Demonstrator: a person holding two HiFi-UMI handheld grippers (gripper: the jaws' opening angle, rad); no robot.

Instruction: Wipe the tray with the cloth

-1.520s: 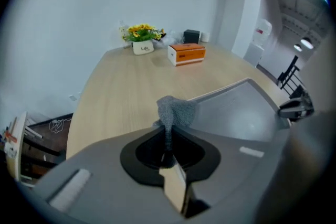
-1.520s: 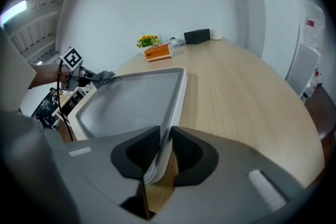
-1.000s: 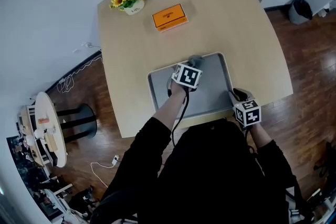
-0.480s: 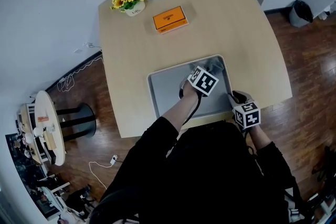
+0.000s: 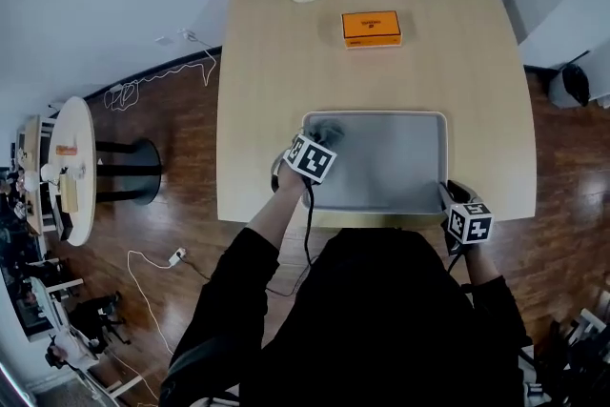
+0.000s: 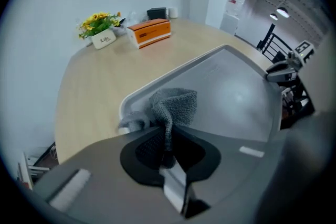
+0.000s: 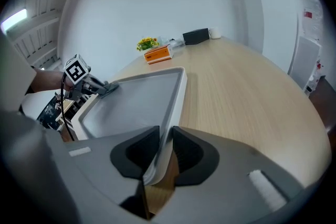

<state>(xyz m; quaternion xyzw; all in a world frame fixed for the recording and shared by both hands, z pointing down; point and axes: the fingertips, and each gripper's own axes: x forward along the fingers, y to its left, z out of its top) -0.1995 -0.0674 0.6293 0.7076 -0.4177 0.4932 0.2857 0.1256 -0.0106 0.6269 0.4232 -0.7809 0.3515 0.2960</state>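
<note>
At ten o'clock on the tray, the left gripper pinches the grey cloth in closed fingers; at five o'clock, the right gripper's fingers clamp the rim.

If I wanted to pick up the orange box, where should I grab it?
The orange box lies flat on the table with bare wood all round. So probably come from straight above and close across its two long edges near the middle, which is its narrower way.
</note>
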